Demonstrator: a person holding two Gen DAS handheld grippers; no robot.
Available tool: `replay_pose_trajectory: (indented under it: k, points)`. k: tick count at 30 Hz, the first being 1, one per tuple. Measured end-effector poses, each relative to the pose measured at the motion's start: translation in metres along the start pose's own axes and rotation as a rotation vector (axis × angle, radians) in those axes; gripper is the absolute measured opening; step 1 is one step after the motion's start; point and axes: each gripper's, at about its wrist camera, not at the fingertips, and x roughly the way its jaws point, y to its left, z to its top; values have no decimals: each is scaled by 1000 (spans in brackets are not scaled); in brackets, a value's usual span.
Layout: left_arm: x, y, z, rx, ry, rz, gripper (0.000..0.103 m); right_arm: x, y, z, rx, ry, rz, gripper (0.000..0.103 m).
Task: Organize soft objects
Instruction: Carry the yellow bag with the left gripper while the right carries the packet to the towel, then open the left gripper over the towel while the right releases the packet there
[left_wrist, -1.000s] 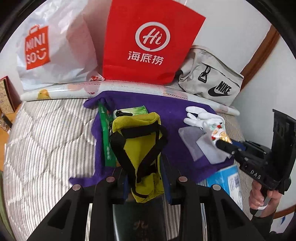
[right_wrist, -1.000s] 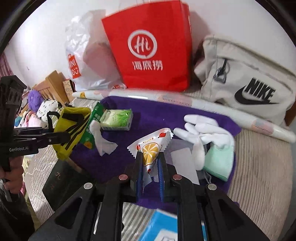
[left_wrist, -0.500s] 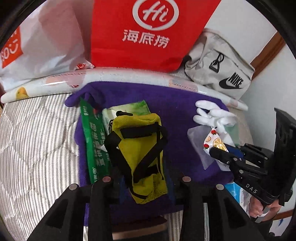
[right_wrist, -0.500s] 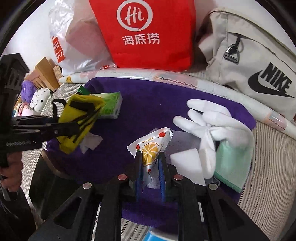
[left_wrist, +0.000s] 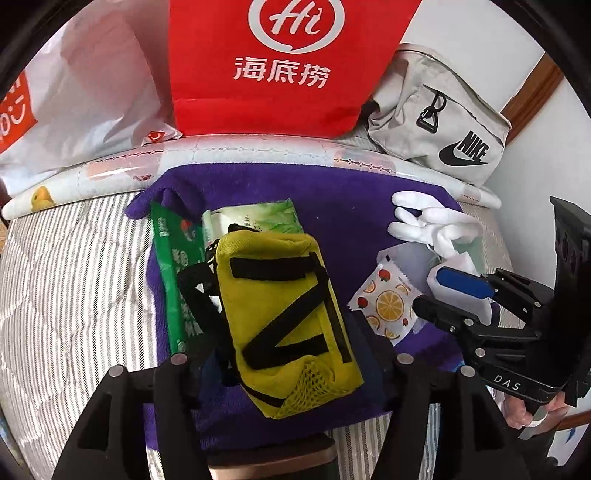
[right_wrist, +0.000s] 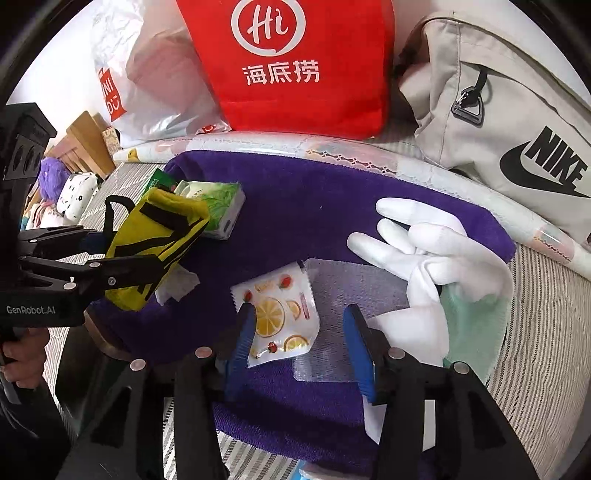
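Evidently, both items were being set down on the purple towel (right_wrist: 317, 206), the landmark for all positions below. The left gripper (left_wrist: 284, 354) stood with its jaws opening; the yellow pouch (left_wrist: 284, 317) lay between them near the towel's left side, partly over a green tissue pack (left_wrist: 258, 218) and a green sachet (left_wrist: 173, 273), and whether the pads still touched it could not be told. The right gripper (right_wrist: 301, 347) was likewise opening, its blue pads clear of the fruit-print packet (right_wrist: 280, 314), which rested flat toward the towel's front centre. White gloves (right_wrist: 424, 236) and a pale green cloth (right_wrist: 476, 332) lay at the towel's right side; a red bag (right_wrist: 295, 62) and a grey sling bag (right_wrist: 517, 122) stood beyond its far edge. The step in hand appeared to be release. The next move would call for lifting both tools straight off without dragging either item, then choosing another soft object.
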Motion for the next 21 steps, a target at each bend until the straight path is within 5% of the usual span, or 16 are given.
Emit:
replay_pose_trajectory:
  k: [21]
  points:
    - [-47,-8,-7,10,-125,5,71,-65,13,-36,-12,-87,-42,53]
